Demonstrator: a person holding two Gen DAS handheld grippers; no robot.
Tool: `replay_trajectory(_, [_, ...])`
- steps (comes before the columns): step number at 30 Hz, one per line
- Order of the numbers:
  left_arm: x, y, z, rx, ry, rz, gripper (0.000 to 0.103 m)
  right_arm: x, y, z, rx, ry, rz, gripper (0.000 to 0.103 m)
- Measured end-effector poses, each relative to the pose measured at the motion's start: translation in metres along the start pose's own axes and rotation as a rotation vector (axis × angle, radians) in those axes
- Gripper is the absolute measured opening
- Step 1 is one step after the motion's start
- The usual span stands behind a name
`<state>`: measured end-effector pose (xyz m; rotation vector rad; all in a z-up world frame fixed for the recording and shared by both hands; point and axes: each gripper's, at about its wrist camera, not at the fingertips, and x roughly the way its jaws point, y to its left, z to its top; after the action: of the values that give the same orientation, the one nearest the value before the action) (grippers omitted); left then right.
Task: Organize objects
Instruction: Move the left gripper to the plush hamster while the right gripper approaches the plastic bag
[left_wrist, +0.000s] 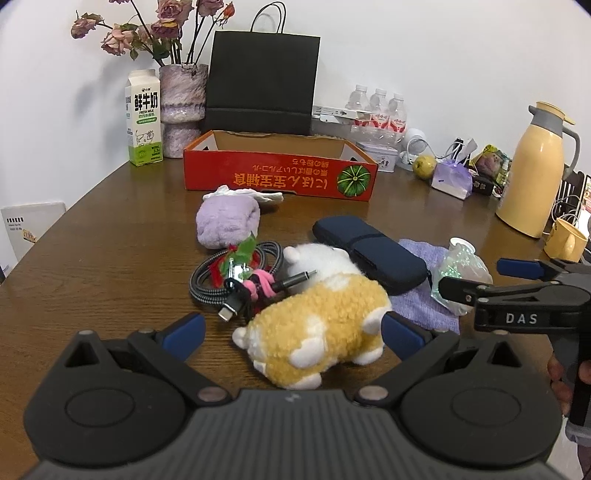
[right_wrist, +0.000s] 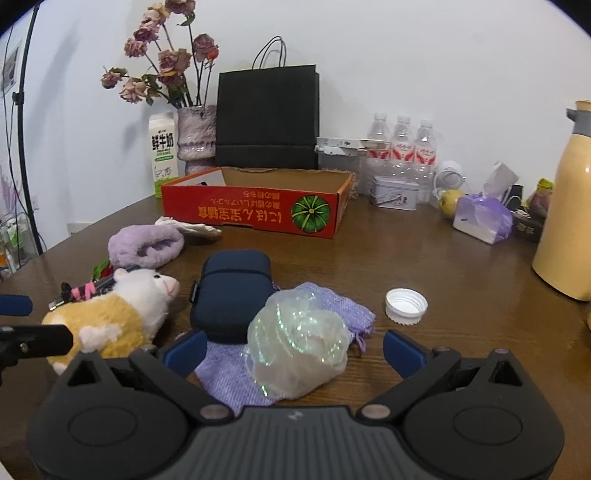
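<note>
— Brown wood-grain desk (left_wrist: 110, 258) against a white wall, clutter in the middle. Where do the left tongs (left_wrist: 293, 334) stand?

— Spread wide, holding nothing. The plush (left_wrist: 317, 321) lies right between the blue pads, its long axis running from near left to far right, white head pointing away. One pad looks to brush its rump, though the fisheye makes that hard to judge.

— And the right tongs (right_wrist: 293, 350)?

— Also wide open and empty, with the iridescent pouch (right_wrist: 299, 347) sitting in the gap on a purple knit cloth (right_wrist: 221, 380). So each hand is nearest its own thing.

— How would they handle?

— Plush is curly fleece, soft, squashes under a pinch. Pouch is thin crinkly film, slippery I'd guess.

— Further out?

— A braided cable (left_wrist: 207, 284) coiled left of the plush, a stiff navy case (left_wrist: 369, 254) behind it, a lilac fluffy bundle (left_wrist: 227, 223), a ribbed white cap (right_wrist: 406, 306). Beyond those, the red cardboard tray (left_wrist: 280, 177), open-topped, likely where things go.
</note>
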<state>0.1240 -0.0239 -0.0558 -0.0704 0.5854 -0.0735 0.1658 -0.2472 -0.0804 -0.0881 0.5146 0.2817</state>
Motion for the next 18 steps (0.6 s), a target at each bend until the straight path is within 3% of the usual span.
replay_trajectory(6, [0.004, -0.001, 0.004, -0.005, -0.001, 0.012, 0.103, 0.016, -0.007, 0.004, 0.001, 0.024, 0.031, 0.09])
replay_trajectory(11, [0.007, -0.003, 0.008, -0.01, 0.005, 0.021, 0.103, 0.026, -0.012, 0.003, 0.024, 0.053, 0.073, 0.059])
replay_trajectory(18, [0.012, -0.006, 0.01, -0.02, 0.023, 0.02, 0.103, 0.025, -0.02, -0.001, 0.062, 0.031, 0.09, 0.047])
